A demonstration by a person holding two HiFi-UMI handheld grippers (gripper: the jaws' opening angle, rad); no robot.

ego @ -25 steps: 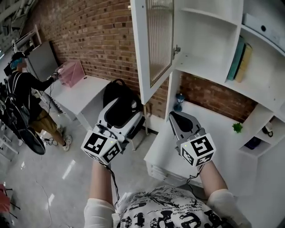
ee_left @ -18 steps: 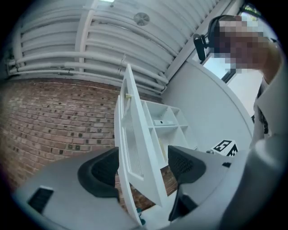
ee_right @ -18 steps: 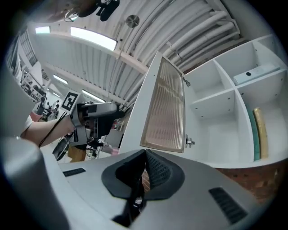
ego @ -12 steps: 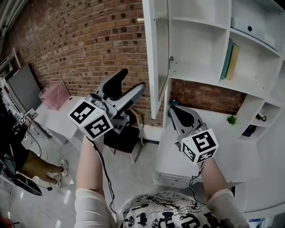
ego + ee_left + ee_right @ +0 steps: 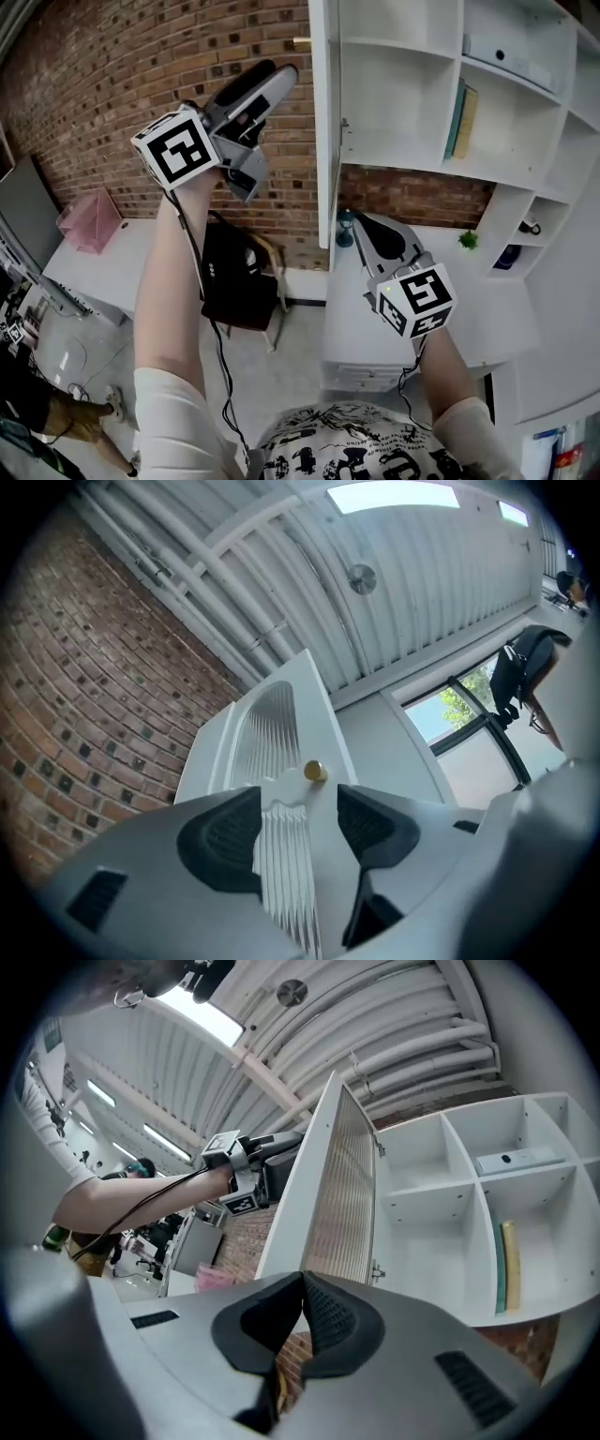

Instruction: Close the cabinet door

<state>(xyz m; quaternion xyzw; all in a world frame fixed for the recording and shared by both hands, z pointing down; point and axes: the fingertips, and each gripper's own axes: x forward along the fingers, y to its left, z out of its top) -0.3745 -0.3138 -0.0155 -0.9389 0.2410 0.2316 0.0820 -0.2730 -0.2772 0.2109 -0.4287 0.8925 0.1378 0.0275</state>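
Since the earlier frame the left gripper (image 5: 272, 77) has climbed from waist height, in front of the black chair (image 5: 234, 277), to the level of the cabinet door's (image 5: 323, 122) top, and the head view has tipped up with it. Its jaws have just been closing a little, yet they stand apart with nothing between the pads. In the left gripper view the door's ribbed glass (image 5: 281, 733) and brass knob (image 5: 315, 772) show in the gap beyond the pads, untouched. In the head view the tips sit left of the door's outer face, near the knob (image 5: 302, 43) but apart from it, with bare brick wall (image 5: 94, 84) behind and free space all round.

The right gripper (image 5: 364, 228) has shifted little. Its jaws are together and empty (image 5: 302, 1288), low over the white desk (image 5: 352, 319), just under the door's lower edge.

The door stands swung out, edge-on to the head camera, hinged on the left wall of the open cabinet (image 5: 403, 94). Books (image 5: 459, 117) stand on the next shelf, clear of its swing
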